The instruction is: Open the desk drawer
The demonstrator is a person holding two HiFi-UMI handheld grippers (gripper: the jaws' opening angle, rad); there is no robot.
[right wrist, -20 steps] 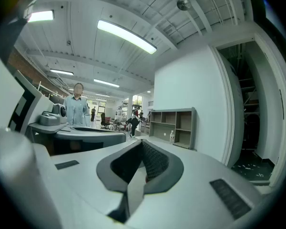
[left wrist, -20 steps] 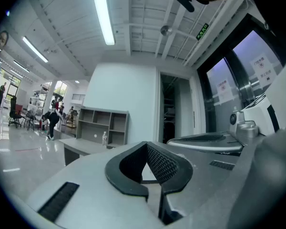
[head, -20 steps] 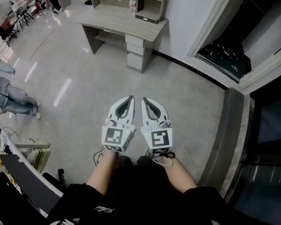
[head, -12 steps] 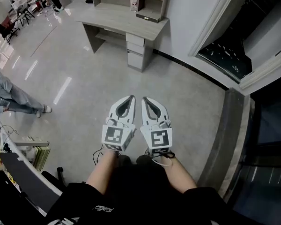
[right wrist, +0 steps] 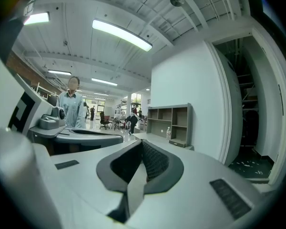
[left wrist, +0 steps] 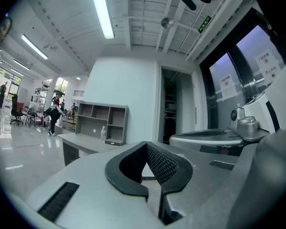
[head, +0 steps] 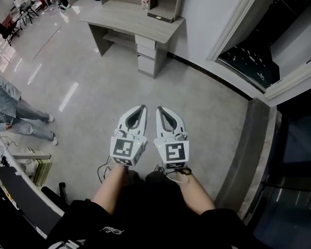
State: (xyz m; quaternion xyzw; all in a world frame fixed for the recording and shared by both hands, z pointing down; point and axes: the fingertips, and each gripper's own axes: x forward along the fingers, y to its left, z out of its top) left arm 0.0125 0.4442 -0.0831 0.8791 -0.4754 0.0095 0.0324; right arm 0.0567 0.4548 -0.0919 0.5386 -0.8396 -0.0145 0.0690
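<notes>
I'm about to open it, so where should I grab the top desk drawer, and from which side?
Probably the upper edge of the top drawer front, coming level from the open floor side: the drawer fronts face that way, and the wall is behind the desk. No handle shows from here. The left gripper and right gripper are shut; open one first.

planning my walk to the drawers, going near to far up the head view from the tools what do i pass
left tool and right tool side by side, both shut -> bare floor -> drawer stack -> desk top -> bottle
</notes>
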